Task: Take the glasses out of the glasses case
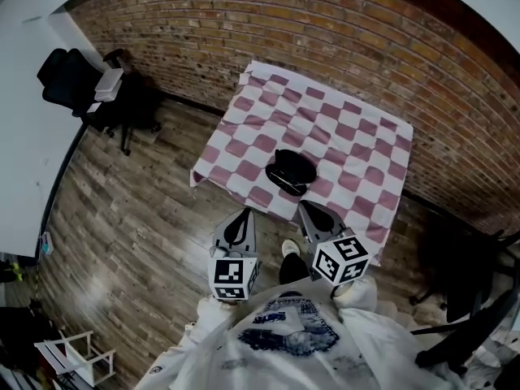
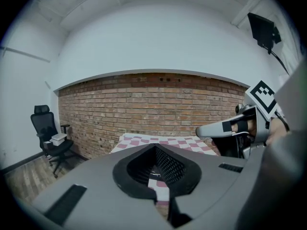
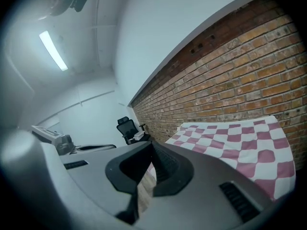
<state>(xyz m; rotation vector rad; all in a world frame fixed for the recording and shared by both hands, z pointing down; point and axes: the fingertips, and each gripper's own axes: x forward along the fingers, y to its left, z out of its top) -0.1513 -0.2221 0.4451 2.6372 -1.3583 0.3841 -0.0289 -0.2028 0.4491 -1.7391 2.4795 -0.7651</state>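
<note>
Hovering: we are holding left gripper (image 1: 241, 215) and right gripper (image 1: 307, 209) clenched and empty, since nothing is within reach.
Glasses case (image 1: 291, 171): it is lying on the checkered cloth (image 1: 357, 136), beyond both tips.

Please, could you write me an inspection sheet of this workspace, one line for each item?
Surface: table under a pink-and-white checked cloth.
Job's things: black glasses case on the cloth, near its front edge; glasses not seen.
Clutter: nothing seen.
Grippers: left claw and right claw both shut, empty, short of the case.
Cables: one hangs from a black box high on the white wall.
Surroundings: brick wall, wood floor, black office chair.
</note>
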